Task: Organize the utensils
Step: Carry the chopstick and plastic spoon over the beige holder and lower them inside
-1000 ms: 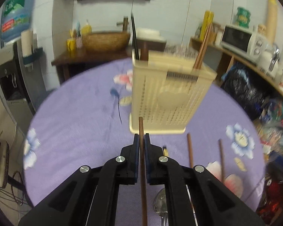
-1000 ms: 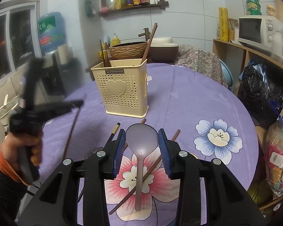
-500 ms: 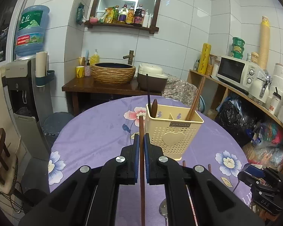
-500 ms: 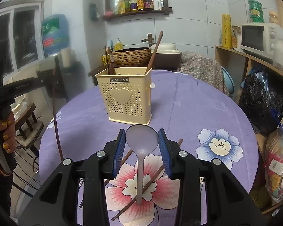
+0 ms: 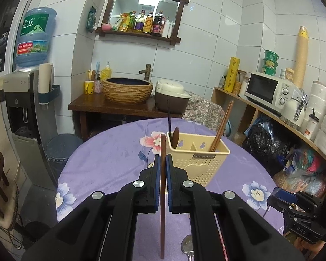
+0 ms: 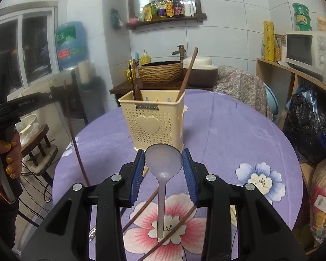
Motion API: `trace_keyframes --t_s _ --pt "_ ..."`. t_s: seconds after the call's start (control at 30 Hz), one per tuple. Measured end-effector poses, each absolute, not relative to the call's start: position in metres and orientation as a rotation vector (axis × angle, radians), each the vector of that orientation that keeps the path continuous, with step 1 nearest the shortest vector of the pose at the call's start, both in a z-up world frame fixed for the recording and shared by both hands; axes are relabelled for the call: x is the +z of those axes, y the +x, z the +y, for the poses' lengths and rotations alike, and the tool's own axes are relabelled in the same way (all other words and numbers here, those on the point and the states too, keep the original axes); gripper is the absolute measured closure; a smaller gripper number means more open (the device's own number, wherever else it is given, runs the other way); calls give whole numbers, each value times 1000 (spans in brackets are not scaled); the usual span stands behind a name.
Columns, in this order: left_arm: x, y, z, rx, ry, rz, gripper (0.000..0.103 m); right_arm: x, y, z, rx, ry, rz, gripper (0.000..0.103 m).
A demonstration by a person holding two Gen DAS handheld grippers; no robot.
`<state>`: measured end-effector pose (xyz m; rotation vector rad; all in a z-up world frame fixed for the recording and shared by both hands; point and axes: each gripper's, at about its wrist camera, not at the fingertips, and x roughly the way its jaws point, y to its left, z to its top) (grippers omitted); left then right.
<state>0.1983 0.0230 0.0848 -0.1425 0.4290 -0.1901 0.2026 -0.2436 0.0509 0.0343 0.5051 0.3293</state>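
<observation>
The left gripper (image 5: 162,169) is clamped tight on a single brown chopstick (image 5: 162,206), which stands nearly upright between the blue pads, its top poking above the fingers and its lower end hanging above the purple flowered tablecloth (image 5: 110,152). Just beyond it sits the cream utensil holder (image 5: 197,161) on the round table, with a dark stick and a wooden spoon in its left compartment and a pair of chopsticks (image 5: 220,130) leaning out of the right one.

The right gripper (image 6: 163,165) is partly closed around the bowl of a translucent grey ladle (image 6: 163,174), the pads pressing its sides and the handle hanging down towards the camera. Below it two loose chopsticks (image 6: 141,208) lie crossed on the pink flower print. At the left edge of that view, a hand (image 6: 9,152) with glittery nails grips the other tool's handle.
</observation>
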Motion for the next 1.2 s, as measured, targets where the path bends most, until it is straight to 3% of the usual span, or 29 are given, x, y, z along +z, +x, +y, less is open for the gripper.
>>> trace_keyframes --t_s 0.23,0.53,0.63,0.93,1.2 --pt "147 224 21 -297 -215 384 97 105 242 -240 358 66 420 67" --pt "231 273 0 -222 -245 168 97 199 317 -218 295 103 198 67" --pt "216 289 -17 -167 -193 165 97 189 337 -206 243 78 188 67" --pt "127 307 -25 -159 -132 305 97 89 358 -197 185 19 325 67" --pt "93 313 -24 -159 -108 391 97 56 355 -194 173 -22 379 66"
